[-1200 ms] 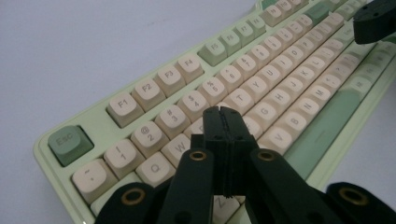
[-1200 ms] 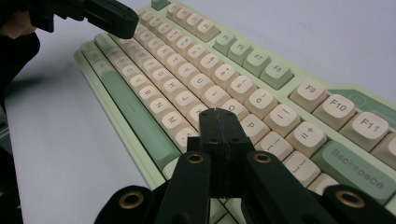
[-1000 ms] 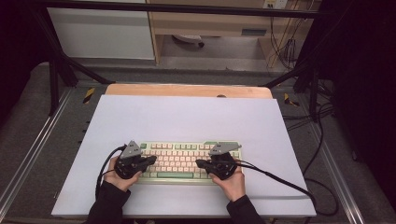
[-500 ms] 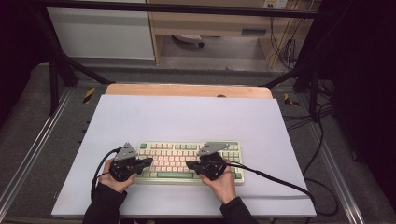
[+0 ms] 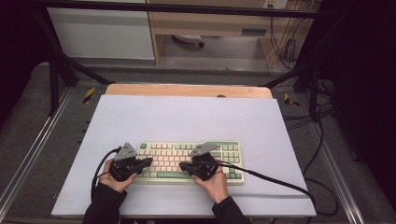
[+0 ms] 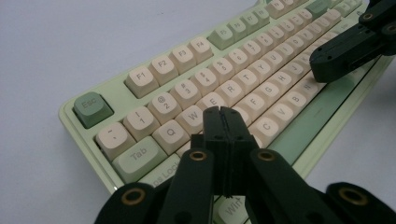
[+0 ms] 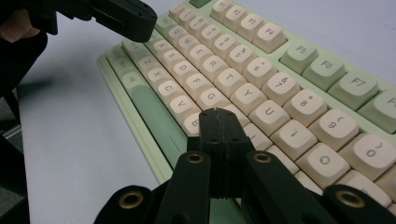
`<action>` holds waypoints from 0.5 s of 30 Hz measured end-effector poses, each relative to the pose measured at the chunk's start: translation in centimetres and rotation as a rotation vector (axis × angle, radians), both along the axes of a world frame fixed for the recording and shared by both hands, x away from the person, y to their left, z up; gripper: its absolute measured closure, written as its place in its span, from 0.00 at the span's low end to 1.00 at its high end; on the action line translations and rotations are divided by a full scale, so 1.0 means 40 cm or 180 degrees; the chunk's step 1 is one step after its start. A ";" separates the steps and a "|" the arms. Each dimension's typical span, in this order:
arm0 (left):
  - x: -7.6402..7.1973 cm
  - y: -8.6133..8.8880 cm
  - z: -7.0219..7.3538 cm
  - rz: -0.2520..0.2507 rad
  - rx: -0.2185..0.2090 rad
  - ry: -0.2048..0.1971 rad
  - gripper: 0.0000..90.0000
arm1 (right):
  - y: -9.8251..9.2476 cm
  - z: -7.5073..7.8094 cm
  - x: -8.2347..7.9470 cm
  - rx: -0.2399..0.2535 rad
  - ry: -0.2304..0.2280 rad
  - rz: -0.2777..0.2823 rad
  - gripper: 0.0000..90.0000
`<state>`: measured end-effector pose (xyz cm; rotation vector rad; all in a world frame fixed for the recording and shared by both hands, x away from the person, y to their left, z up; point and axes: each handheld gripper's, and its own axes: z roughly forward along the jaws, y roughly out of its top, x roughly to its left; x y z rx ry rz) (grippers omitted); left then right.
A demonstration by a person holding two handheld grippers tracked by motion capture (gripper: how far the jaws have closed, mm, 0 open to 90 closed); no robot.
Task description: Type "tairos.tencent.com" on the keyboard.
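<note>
While both pairs of black fingers are pressed tightly together with nothing between them, the pale green keyboard with cream and green keycaps [image 5: 189, 161] lies flat on the white bench [image 5: 187, 116], at the near middle of it, directly under them. The left gripper [image 5: 148, 162] hangs over the keyboard's left end; seen from its own view, its closed tips [image 6: 222, 114] sit just above the letter keys between the Q-W-E row and the C key, whether they touch a key cannot be told. The right gripper [image 5: 183, 165] is over the keyboard's middle, and in the right gripper view its closed tips [image 7: 218, 115] hover near the G, B and U keys, just behind the green space bar [image 7: 156, 119]. Both grippers point toward each other along the keyboard, apart, with a stretch of keys between them. Each is held by a hand in a dark sleeve at the keyboard's near edge. A black cable [image 5: 280, 182] trails from the right gripper across the bench to the keyboard's right. Beyond the keyboard, a strip of bare wooden board [image 5: 187, 89] shows at the bench's far edge.
</note>
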<state>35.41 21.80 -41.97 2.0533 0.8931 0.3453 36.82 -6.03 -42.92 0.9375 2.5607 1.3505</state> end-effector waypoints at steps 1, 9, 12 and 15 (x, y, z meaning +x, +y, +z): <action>0.000 0.000 0.000 -0.0001 0.0001 0.0001 1.00 | 0.002 -0.003 0.001 -0.0003 -0.0014 0.0008 1.00; 0.001 0.000 0.000 0.0004 -0.0005 0.0000 1.00 | 0.008 -0.011 0.002 -0.0045 0.0000 0.0033 1.00; 0.001 0.001 0.000 0.0006 -0.0008 0.0000 1.00 | 0.009 -0.013 0.000 -0.0046 0.0007 0.0041 1.00; 0.001 0.001 0.000 0.0005 -0.0004 0.0003 1.00 | 0.009 -0.014 0.000 -0.0055 -0.0001 0.0045 1.00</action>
